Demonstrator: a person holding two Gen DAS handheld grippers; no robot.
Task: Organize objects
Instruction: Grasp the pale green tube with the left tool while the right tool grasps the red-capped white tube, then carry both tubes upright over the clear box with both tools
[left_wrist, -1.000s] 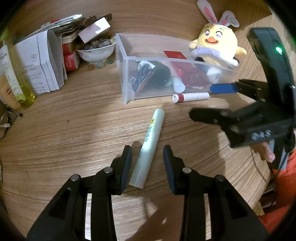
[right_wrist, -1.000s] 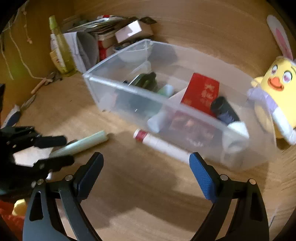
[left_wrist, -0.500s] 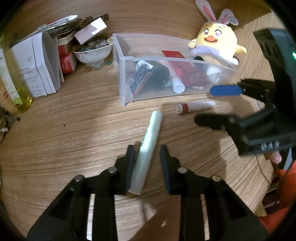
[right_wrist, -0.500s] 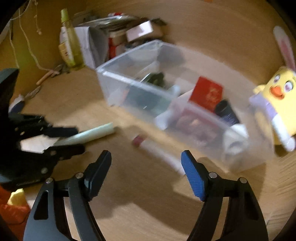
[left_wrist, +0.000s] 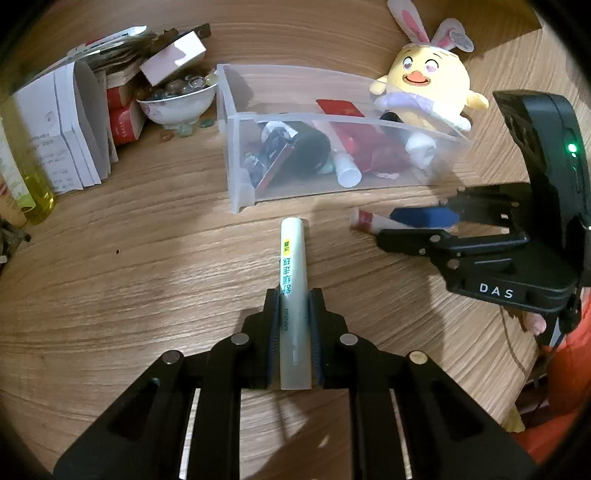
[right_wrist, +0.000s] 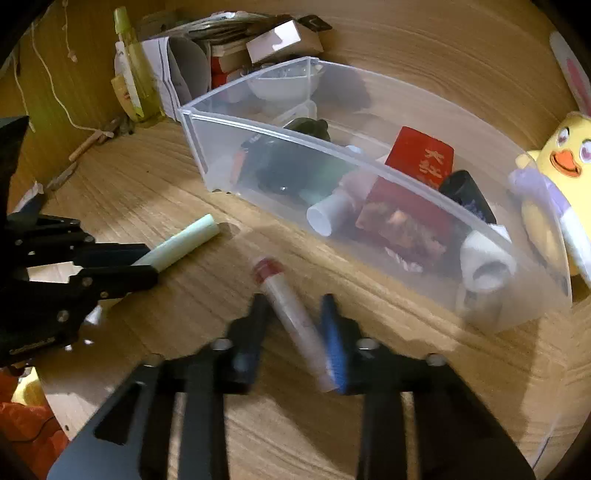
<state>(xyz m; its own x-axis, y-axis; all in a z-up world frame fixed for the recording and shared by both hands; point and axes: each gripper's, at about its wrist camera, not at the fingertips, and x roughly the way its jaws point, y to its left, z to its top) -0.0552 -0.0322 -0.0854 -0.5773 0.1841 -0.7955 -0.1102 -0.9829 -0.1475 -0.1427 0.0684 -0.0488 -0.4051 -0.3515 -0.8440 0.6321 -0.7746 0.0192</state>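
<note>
Left claw (left_wrist: 293, 325) pinching pale green tube (left_wrist: 292, 280) lengthwise, probably bound for the clear bin (left_wrist: 236, 192); right claw (right_wrist: 295, 332) straddling red-capped tube (right_wrist: 291, 314), blurry, can't tell if clamped.

Warm, dim light over a wood-grain table (left_wrist: 110, 280) — same wood (right_wrist: 424, 44) rising behind its far edge

Two tubes lie on the bench (left_wrist: 110, 280): one pale green tube (left_wrist: 293, 280) and one white tube with a red cap (right_wrist: 291, 314). One clear plastic bin (left_wrist: 236, 173) sits beyond them. One yellow plush chick (left_wrist: 428, 92) stands at the far right. One white bowl (left_wrist: 177, 107) of glass pebbles and one yellow bottle (left_wrist: 33, 184) are at the far left.
</note>
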